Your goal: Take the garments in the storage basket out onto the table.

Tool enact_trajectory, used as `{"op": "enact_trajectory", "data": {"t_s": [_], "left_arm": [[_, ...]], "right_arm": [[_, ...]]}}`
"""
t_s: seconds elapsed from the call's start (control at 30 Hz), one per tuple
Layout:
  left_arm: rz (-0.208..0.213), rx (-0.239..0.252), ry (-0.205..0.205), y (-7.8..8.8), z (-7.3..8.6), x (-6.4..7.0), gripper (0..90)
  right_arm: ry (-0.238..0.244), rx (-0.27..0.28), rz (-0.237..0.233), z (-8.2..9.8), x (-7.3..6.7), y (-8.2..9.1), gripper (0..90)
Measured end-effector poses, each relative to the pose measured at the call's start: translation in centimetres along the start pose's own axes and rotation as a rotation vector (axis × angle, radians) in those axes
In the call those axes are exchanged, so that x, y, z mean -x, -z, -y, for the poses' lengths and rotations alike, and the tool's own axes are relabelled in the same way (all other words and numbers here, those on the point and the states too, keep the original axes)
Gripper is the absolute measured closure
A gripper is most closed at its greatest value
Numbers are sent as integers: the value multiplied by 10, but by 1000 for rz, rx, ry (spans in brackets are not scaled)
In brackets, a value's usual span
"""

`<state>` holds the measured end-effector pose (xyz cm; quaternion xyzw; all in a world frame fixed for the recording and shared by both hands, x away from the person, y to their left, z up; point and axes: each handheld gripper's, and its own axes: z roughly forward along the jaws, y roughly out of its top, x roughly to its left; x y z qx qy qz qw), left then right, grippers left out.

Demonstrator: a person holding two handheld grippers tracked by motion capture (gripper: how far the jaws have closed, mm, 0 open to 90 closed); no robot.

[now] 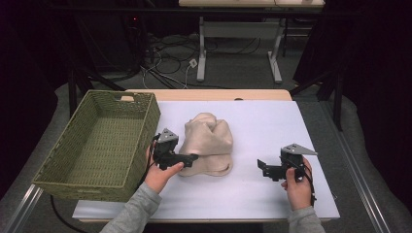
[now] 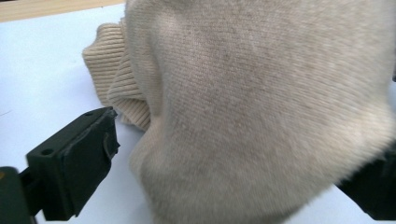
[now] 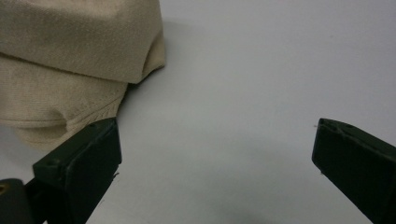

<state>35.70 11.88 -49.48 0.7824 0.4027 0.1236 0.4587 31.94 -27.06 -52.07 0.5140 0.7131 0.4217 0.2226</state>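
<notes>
A folded beige knitted sweater [image 1: 209, 136] lies in a soft heap in the middle of the white board [image 1: 277, 126]. My left gripper [image 1: 192, 158] is at the sweater's near left edge. In the left gripper view its jaws stand wide apart, and the sweater [image 2: 261, 93] bulges into the gap between them, so this gripper [image 2: 238, 158] is open around the cloth. My right gripper [image 1: 262, 167] hovers to the right of the sweater, apart from it. It points toward the sweater [image 3: 70, 46] and is open [image 3: 217, 135], with bare board between its jaws.
A large green woven basket [image 1: 145, 119] stands at the left edge of the table, beside my left hand, with nothing inside it. Beyond the table's far wooden edge [image 1: 209, 94] are a desk frame [image 1: 201, 58] and cables on the floor.
</notes>
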Motion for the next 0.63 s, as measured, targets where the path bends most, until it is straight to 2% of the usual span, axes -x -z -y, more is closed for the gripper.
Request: {"op": "enact_trajectory", "data": {"t_s": [0.33, 0.47, 0.63], "left_arm": [[24, 52, -11, 25, 4, -1, 5], [47, 108, 20, 38, 6, -4, 5], [46, 129, 23, 48, 15, -7, 5]], "right_arm": [[1, 4, -2, 0, -2, 0, 13], [-6, 0, -2, 0, -2, 0, 13], [6, 1, -2, 0, -2, 0, 13]]}}
